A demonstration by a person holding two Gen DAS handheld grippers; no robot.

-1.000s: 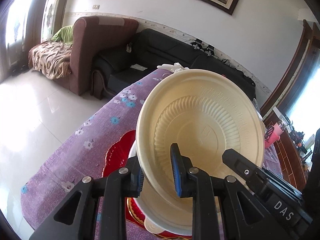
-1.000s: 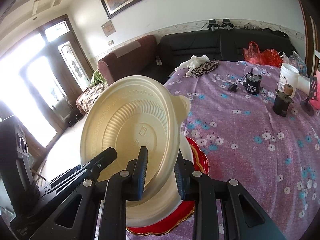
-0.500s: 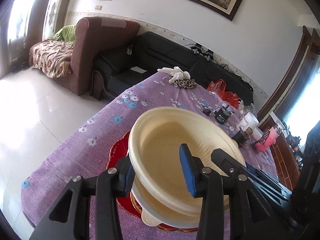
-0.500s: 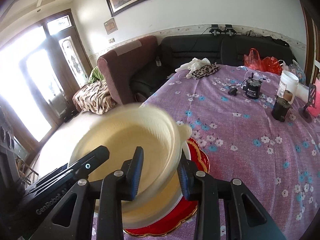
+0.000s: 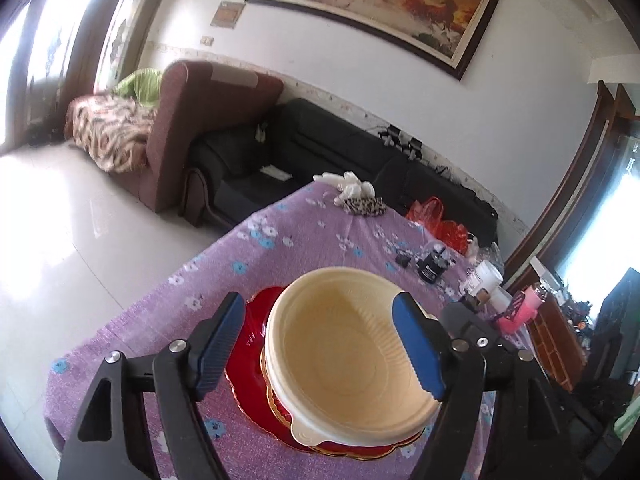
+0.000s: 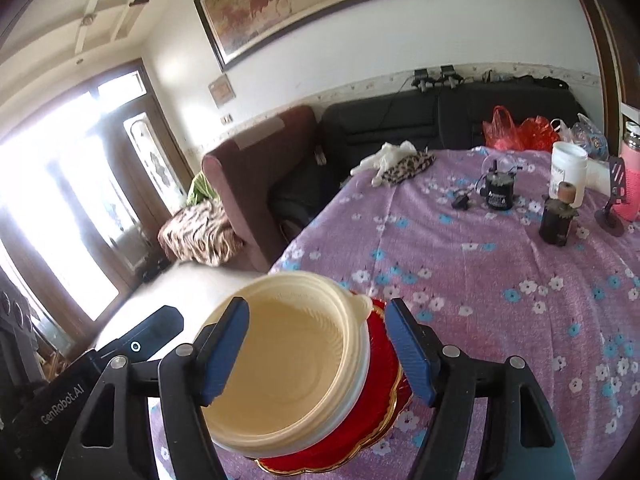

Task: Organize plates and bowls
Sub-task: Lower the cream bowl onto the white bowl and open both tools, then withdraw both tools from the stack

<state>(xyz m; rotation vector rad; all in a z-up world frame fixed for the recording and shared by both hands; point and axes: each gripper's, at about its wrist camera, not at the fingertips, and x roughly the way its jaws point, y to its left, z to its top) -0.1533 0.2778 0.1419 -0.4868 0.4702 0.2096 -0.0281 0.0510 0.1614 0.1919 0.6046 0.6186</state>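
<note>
resting upright on red plates [image 5: 256, 364]: cream bowl [image 5: 352, 356]; both tools spread.

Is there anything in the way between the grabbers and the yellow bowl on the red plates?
Nothing visible. The cream bowl sits nested on another bowl atop the red plates. Both the left hand-held gripper and right hand-held gripper are open with their fingers on either side of its rim, nothing between.

The bowl [image 5: 352, 356] was cream, stacked on a red plate [image 6: 376, 408] edged in gold. The tablecloth [image 6: 500, 280] was purple with white and blue flowers. Both grippers' pads [image 5: 416, 348] were blue on black frames.
</note>
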